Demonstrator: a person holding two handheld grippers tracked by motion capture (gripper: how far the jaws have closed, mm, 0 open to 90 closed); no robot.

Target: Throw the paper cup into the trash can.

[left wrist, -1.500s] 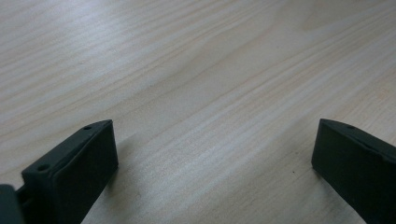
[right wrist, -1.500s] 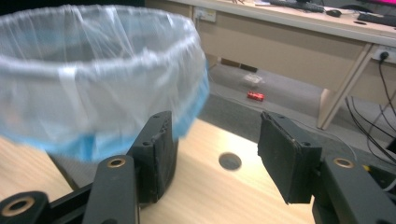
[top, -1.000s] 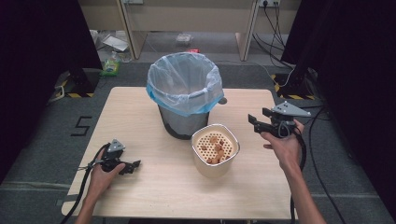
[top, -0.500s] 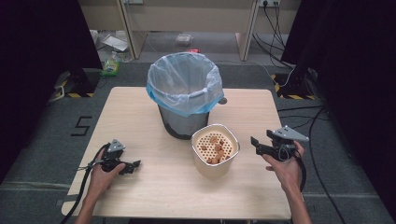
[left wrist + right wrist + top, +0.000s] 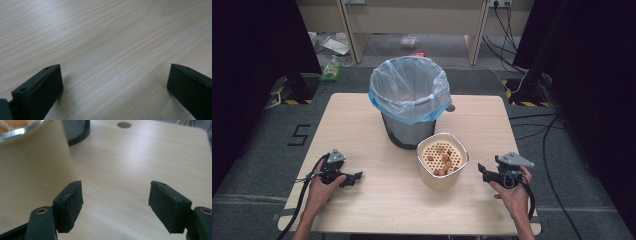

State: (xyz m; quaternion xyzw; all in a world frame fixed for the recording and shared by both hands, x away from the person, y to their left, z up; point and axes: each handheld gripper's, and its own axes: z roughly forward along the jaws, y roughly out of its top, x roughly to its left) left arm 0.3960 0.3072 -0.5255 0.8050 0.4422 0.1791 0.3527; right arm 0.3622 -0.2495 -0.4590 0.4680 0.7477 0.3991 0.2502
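Jaws wide and empty on both grippers, right gripper (image 5: 484, 171) just opening beside smooth cream container (image 5: 441, 172), pale wood-grain table (image 5: 362, 120)

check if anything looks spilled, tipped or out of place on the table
Nothing stands out. The bin and the cream pot stand upright on the table, the brown pieces lie inside the pot, and no spill shows.

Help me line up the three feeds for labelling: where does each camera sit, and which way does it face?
High view: fixed above the person's side, looking forward and down on the wooden table; forearms, left gripper and right gripper show.
Left gripper view: rides the left gripper, looking low across bare tabletop; its open black jaws show.
Right gripper view: rides the right gripper, facing the cream container; open jaws show.
Shared: the high and right gripper views both show the container and the mesh bin's base.
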